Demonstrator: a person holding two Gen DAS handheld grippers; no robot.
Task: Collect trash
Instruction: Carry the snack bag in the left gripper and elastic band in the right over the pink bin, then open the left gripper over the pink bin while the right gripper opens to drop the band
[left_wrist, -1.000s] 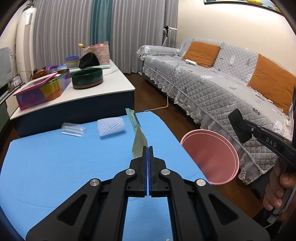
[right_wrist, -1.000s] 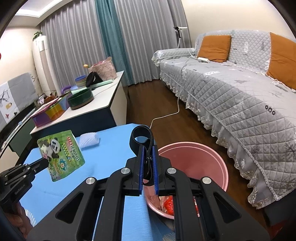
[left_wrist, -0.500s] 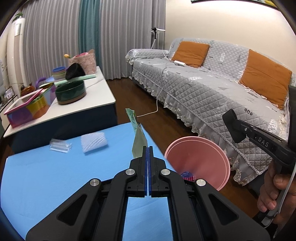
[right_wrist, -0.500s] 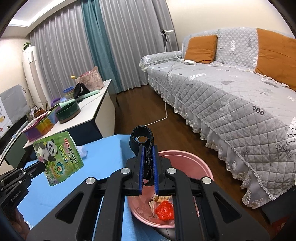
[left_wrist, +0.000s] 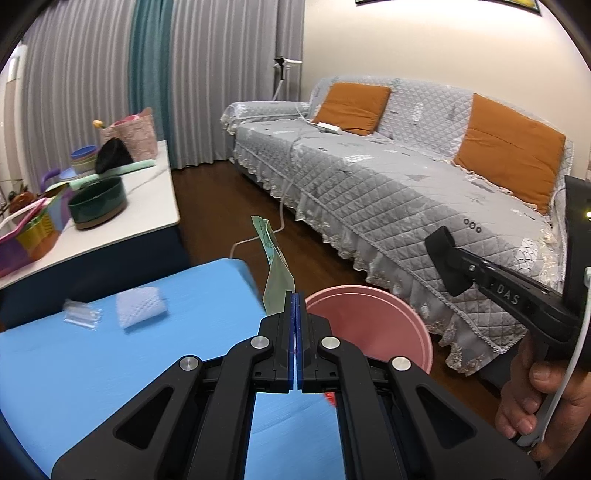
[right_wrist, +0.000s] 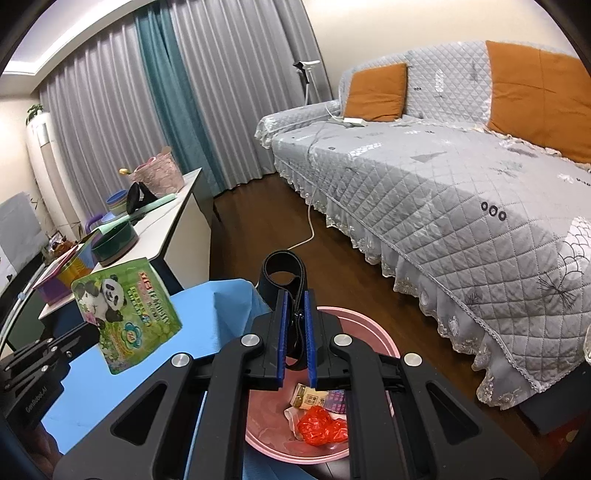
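My left gripper (left_wrist: 296, 306) is shut on a green panda snack pouch (left_wrist: 275, 269), held upright near the right edge of the blue table (left_wrist: 110, 362); the pouch (right_wrist: 125, 314) and left gripper (right_wrist: 86, 334) also show in the right wrist view. My right gripper (right_wrist: 294, 325) is shut on a black strap loop (right_wrist: 282, 277) above the pink bin (right_wrist: 384, 343), which holds a red wrapper (right_wrist: 321, 428) and other scraps. The bin (left_wrist: 373, 321) stands on the floor beside the table. The right gripper (left_wrist: 448, 266) shows at the right in the left wrist view.
A white foam net (left_wrist: 142, 310) and a clear plastic wrapper (left_wrist: 81, 315) lie on the blue table. A white side table (left_wrist: 129, 221) with a green bowl (left_wrist: 98, 203) and containers stands behind. A grey sofa (left_wrist: 406, 192) runs along the right. A white cable (right_wrist: 308, 236) lies on the floor.
Both grippers have moved right toward the pink bin, each keeping its hold. The bin's contents have come into the right wrist view.
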